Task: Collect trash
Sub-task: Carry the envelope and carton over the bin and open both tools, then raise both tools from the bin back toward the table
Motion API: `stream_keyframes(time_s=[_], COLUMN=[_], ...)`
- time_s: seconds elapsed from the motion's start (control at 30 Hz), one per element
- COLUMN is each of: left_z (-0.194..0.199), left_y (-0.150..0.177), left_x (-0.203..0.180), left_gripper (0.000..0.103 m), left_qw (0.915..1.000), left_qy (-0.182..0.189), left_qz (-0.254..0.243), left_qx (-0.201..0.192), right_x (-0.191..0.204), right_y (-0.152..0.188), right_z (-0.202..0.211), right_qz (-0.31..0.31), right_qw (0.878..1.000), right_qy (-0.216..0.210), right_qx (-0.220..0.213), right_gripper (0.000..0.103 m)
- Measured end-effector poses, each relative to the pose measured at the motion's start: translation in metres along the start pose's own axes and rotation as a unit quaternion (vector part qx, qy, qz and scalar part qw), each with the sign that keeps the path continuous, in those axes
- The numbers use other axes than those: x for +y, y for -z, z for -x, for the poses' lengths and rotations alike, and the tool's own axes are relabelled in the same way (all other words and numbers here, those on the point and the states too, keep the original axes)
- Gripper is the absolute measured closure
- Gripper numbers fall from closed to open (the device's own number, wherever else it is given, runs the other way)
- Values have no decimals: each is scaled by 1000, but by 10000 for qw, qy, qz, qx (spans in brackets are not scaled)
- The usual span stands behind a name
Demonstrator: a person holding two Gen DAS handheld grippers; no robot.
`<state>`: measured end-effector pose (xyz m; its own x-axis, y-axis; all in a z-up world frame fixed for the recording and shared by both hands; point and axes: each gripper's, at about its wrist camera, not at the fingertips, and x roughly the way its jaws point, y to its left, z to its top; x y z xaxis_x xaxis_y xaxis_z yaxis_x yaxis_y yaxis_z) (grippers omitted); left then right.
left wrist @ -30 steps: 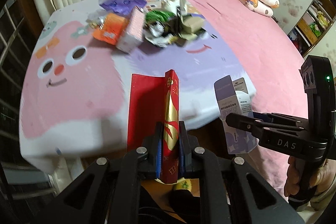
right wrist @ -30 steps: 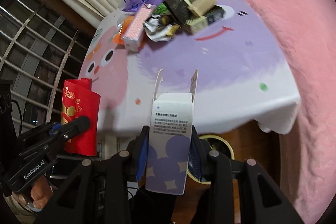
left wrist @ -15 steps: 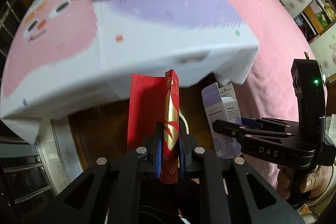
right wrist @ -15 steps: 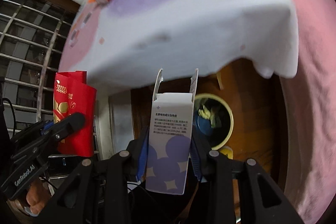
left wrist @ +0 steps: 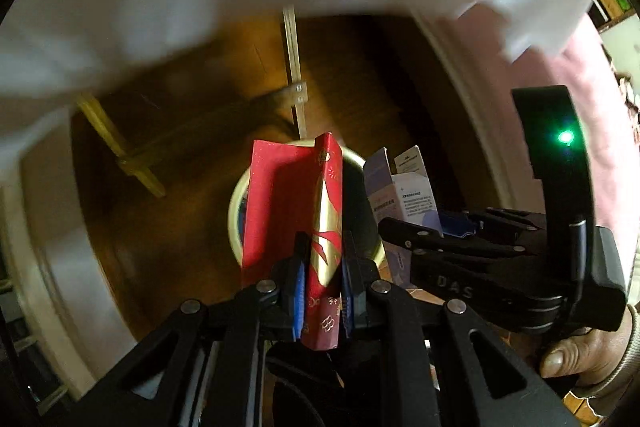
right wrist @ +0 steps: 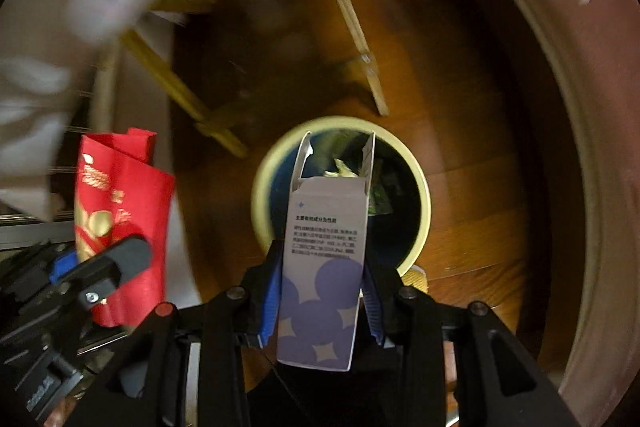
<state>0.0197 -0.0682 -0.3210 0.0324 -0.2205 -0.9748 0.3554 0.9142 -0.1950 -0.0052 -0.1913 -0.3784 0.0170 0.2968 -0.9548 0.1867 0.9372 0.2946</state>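
Left hand-held gripper [left wrist: 323, 281] is pinching the folded red-and-gold paper packet [left wrist: 296, 211]; right hand-held gripper [right wrist: 322, 297] is pinching the open purple-and-white carton [right wrist: 325, 267]. Both are best centred over the round cream-rimmed bin [right wrist: 422, 195] on the wooden floor [right wrist: 472, 163] before release.

Both fisheye views are dim, motion-blurred from nine to twelve o'clock, and black-vignetted at the edges.

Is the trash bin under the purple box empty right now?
No, the right wrist view shows crumpled wrappers already inside the trash bin beyond the purple box.
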Motion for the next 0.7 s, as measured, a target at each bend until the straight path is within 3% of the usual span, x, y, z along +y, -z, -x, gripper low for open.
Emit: stream_keyframes(time_s=[0.2,0.27,0.33,0.37,0.4,0.7], left_z=[-53,-58,-59,-60,-60,-27], left_y=[-3,-5,-3,-3,-3,0], left_x=[3,11,16,17,18,33], left_gripper=[77,59,43,35,35,27], left_qw=[9995,9996,9997,9996,9996,9980], left_qy=[-232,-209,-219,-250,-268,-529], left_qz=[-216,-165,-115,-109,-105,112], left_qx=[-25,-8,-37,-29,-31,-326], right_x=[-17,-20,-18,-16,-15,-9], right_y=[-5,-4,-4,-4,-5,-1], right_z=[-49,-54,-55,-55,-56,-29], right_qz=[-301,-398,-394,-387,-388,-396], right_qw=[9995,9989,9989,9989,9989,9980], right_qy=[-100,-229,-209,-165,-125,-61], right_qx=[10,-67,-171,-208,-240,-482], right_gripper=[63,62,52,41,37,36])
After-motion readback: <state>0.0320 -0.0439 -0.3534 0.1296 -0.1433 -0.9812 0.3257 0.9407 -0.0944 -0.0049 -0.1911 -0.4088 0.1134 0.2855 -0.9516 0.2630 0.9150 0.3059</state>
